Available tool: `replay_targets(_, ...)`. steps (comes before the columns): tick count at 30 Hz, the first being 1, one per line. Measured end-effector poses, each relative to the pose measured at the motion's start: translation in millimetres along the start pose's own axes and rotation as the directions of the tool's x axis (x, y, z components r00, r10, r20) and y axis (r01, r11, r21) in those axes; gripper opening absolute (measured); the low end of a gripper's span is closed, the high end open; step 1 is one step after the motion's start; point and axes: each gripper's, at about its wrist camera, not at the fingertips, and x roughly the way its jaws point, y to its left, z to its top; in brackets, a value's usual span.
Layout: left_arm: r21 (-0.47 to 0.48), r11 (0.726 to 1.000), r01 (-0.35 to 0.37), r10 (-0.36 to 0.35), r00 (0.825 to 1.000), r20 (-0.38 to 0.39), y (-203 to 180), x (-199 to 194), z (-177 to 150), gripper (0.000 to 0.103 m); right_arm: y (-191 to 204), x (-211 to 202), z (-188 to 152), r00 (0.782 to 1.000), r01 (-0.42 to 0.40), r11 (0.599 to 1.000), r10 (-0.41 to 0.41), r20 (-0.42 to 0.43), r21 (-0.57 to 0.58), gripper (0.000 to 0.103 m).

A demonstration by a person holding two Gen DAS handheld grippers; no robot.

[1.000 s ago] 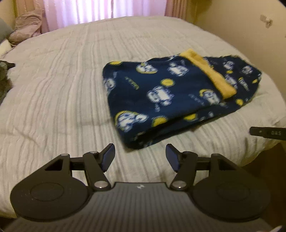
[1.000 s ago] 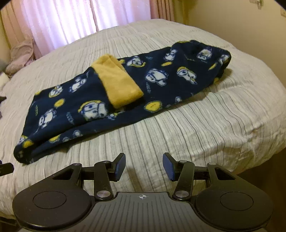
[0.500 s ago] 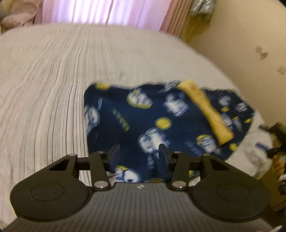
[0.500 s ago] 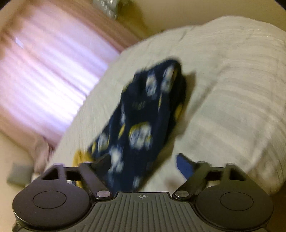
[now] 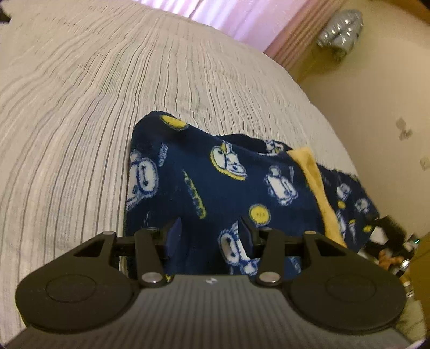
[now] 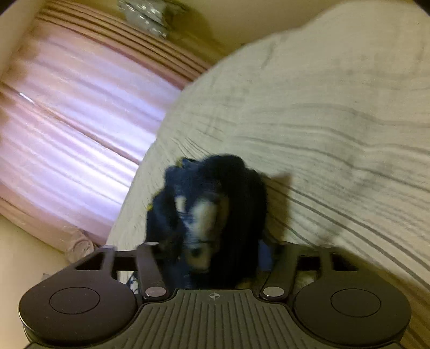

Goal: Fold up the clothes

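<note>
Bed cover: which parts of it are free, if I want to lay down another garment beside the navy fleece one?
The striped bed cover is bare left of the navy fleece garment and beyond it, up to the pink curtain. It is crowded at the near edge, where the left tool and right tool both sit at the garment.

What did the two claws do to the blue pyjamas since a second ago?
Both claws swooped in from the near edge of the bed. The left claw now straddles one end of the pyjamas, still open. The right claw has the other end between its fingers; blur hides whether it grips. The pyjamas stay folded, yellow cuff on top.
</note>
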Motion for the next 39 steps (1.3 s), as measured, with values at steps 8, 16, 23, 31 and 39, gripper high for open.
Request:
replay_targets(8, -0.08, 0.996, 0.043, -0.043, 0.999, 0.002, 16.0, -3.1, -1.6, 0.04, -9.9, 8.8, 2.7, 1.0, 0.029, 0.999, -0.029, 0.002, 0.012, 0.058)
replay_targets(16, -0.117, 0.991, 0.067, -0.066, 0.998, 0.014, 23.9, -6.3, 4.1, 0.039, 33.0, 16.5, -14.3, 0.98, 0.195, 0.97, -0.188, 0.057, -0.145, 0.014)
replay_targets(23, -0.158, 0.987, 0.036, -0.029, 0.998, 0.05, 50.5, -24.9, 5.6, 0.039, 175.3, 1.2, -89.1, 0.938, 0.333, 0.698, -0.175, 0.299, -0.635, 0.012)
replay_targets(31, -0.226, 0.973, 0.05, -0.039, 0.998, 0.053, 76.7, -42.2, -2.3, 0.039, 300.3, 22.4, -329.6, 0.993, 0.031, 0.041, 0.114, 0.036, -0.999, 0.02)
replay_targets(39, -0.256, 0.963, 0.084, -0.076, 0.996, 0.039, 89.5, -49.4, -10.4, 0.039, 259.0, 34.1, -417.0, 0.995, -0.076, -0.181, -0.071, -0.064, -0.981, 0.065)
